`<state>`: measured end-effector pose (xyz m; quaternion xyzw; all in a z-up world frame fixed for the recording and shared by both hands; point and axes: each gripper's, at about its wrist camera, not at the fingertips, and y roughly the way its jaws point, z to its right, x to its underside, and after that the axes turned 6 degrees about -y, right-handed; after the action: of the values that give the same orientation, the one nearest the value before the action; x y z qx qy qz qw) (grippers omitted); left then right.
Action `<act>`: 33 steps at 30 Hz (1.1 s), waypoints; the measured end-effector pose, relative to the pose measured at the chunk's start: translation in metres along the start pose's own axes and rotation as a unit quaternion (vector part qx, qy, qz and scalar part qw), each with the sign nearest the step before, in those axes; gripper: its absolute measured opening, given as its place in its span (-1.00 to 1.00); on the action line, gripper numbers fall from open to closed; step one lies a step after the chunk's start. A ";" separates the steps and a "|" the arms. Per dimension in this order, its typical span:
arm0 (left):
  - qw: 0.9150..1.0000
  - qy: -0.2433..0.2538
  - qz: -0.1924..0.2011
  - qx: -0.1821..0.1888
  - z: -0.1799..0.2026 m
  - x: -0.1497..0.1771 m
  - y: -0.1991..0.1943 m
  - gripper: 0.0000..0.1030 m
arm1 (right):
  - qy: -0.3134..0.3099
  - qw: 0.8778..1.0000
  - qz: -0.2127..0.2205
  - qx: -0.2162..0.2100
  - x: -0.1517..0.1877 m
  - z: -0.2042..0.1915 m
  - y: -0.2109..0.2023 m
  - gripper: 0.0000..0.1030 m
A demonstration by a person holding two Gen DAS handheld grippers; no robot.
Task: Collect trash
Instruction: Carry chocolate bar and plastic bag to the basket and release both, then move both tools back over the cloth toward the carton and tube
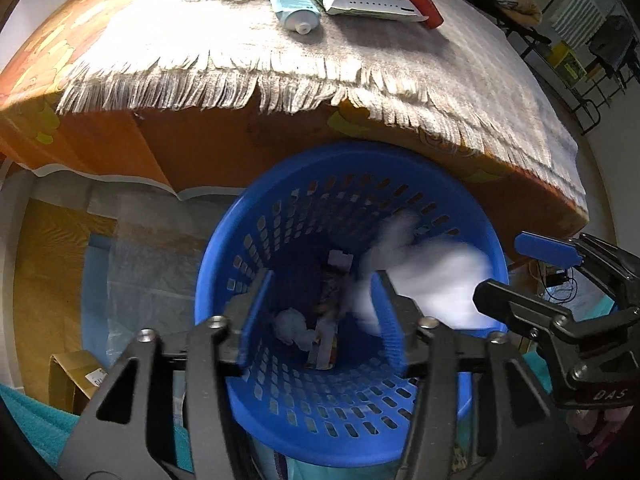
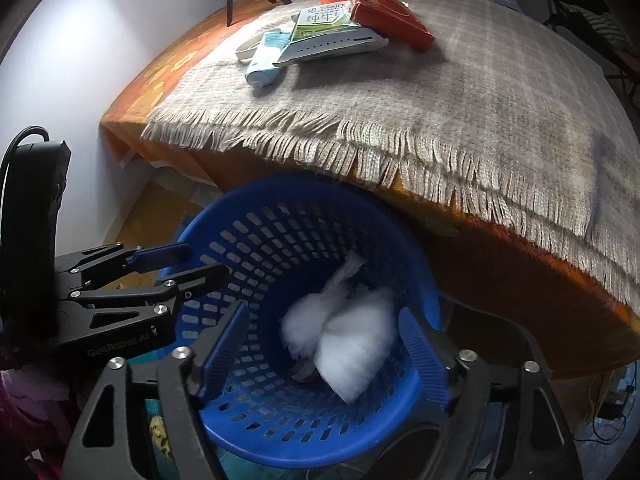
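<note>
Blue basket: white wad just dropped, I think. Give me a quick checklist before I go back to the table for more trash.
1. White wad inside the blue basket: ok, though blurred, possibly not settled.
2. Right gripper open and empty: ok.
3. Left gripper open and empty: ok.
4. Basket upright under the table edge: ok.
5. Trash left on the table: not ok; tube, green carton and red box remain.
6. Room left in the basket: cannot tell.

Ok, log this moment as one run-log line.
phase: drop | white tissue wad blurred, falling into blue basket | left hand-held gripper open | right hand-held gripper open | on table: tube, carton, red box
</note>
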<state>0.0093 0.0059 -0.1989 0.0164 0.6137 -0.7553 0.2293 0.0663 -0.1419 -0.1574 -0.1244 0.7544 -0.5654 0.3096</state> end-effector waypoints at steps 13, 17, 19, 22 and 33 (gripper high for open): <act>1.000 -0.006 0.004 -0.005 0.000 -0.003 -0.001 0.22 | 0.013 1.000 -0.006 0.008 0.002 0.005 -0.002 0.73; 1.000 -0.006 0.005 -0.005 0.001 -0.003 -0.001 0.22 | 0.015 1.000 -0.004 0.011 0.000 0.006 -0.004 0.75; 1.000 -0.006 0.005 -0.004 0.002 -0.003 -0.002 0.22 | 0.016 1.000 -0.003 0.012 -0.001 0.007 -0.006 0.77; 1.000 -0.006 0.006 -0.002 0.003 -0.005 -0.003 0.22 | 0.021 1.000 0.005 0.009 -0.002 0.009 -0.009 0.79; 1.000 -0.008 0.013 0.007 0.005 -0.019 -0.011 0.22 | 0.004 0.999 0.041 0.024 -0.026 0.017 -0.028 0.82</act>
<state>0.0234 0.0089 -0.1820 0.0201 0.6063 -0.7565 0.2441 0.0919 -0.1503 -0.1261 -0.0830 0.7464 -0.5706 0.3323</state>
